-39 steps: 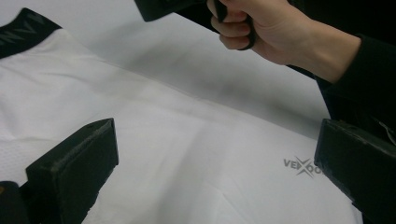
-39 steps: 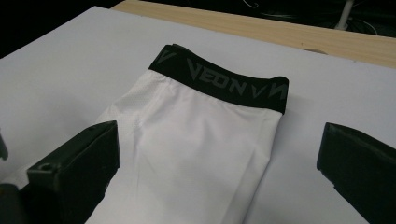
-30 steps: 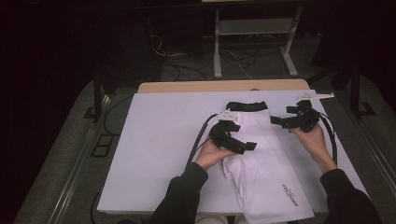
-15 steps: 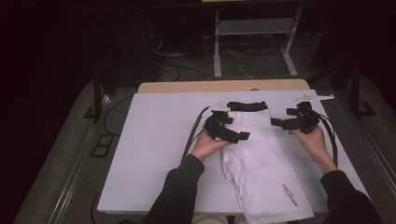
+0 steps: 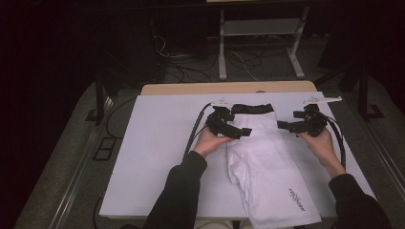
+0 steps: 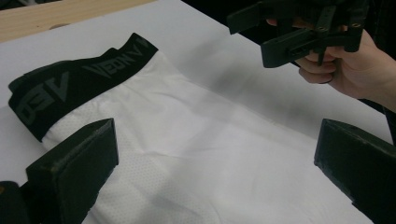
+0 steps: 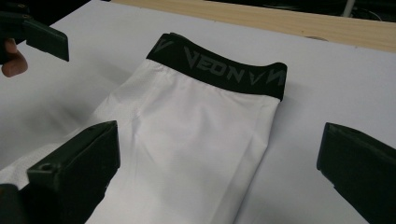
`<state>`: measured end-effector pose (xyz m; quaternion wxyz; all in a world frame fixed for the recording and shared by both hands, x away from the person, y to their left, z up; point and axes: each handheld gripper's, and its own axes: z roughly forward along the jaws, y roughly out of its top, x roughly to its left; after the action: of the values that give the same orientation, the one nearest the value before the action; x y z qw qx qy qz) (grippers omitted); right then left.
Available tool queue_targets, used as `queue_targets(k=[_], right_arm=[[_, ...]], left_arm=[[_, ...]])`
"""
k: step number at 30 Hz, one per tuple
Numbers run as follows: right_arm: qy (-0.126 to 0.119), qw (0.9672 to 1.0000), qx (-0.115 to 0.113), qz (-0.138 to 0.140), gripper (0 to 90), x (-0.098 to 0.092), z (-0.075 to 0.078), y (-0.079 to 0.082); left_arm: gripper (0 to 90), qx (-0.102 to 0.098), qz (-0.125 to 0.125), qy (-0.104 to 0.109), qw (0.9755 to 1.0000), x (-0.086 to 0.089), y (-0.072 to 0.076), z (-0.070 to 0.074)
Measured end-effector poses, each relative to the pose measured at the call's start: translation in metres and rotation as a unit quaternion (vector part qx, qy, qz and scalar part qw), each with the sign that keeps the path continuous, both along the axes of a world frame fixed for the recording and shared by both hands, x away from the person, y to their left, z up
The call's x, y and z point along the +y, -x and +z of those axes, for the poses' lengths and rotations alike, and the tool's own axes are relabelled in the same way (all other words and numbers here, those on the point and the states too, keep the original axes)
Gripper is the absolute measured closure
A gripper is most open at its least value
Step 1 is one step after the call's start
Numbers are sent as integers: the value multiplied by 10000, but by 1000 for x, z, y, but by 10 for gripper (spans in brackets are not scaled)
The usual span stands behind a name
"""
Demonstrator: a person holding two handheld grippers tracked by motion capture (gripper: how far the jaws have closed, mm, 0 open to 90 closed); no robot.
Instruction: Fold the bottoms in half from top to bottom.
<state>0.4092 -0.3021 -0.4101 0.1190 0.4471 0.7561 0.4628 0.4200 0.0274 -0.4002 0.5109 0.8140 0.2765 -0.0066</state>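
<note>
White shorts [image 5: 267,162] with a black lettered waistband [image 5: 252,109] lie folded lengthwise on the white table top [image 5: 153,157], waistband at the far end and a small logo near the front hem. My left gripper [image 5: 237,131] hovers over the shorts' left edge just below the waistband, jaws wide open and empty. My right gripper [image 5: 285,126] is held just right of the shorts, also open with nothing in it. The white cloth [image 6: 196,154] and waistband [image 6: 70,86] lie below the left jaws. In the right gripper view the waistband [image 7: 217,70] and cloth [image 7: 196,149] lie ahead of open jaws.
The table's wooden far edge [image 5: 229,88] runs behind the white top. A metal stand [image 5: 258,43] and loose cables [image 5: 186,62] are on the dark floor beyond. Black cables trail from both grippers. The shorts' lower hem [image 5: 286,214] reaches the table's front edge.
My left gripper has moved up the table from the shorts' middle to just below the waistband. The right gripper has barely shifted.
</note>
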Motion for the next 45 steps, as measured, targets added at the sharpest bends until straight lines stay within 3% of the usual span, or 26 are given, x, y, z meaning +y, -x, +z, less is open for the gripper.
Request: queue_targets(k=[17, 34, 45], right_arm=[[-14, 9998, 206, 15, 0, -1, -7, -8], [-23, 9990, 457, 20, 0, 0, -16, -19], [9, 9979, 644, -55, 0, -4, -21, -29]], left_arm=[[0, 262, 259, -62, 9993, 9, -27, -14], [0, 473, 410, -251, 9977, 11, -44, -24], [0, 647, 566, -249, 9960, 13, -54, -34]])
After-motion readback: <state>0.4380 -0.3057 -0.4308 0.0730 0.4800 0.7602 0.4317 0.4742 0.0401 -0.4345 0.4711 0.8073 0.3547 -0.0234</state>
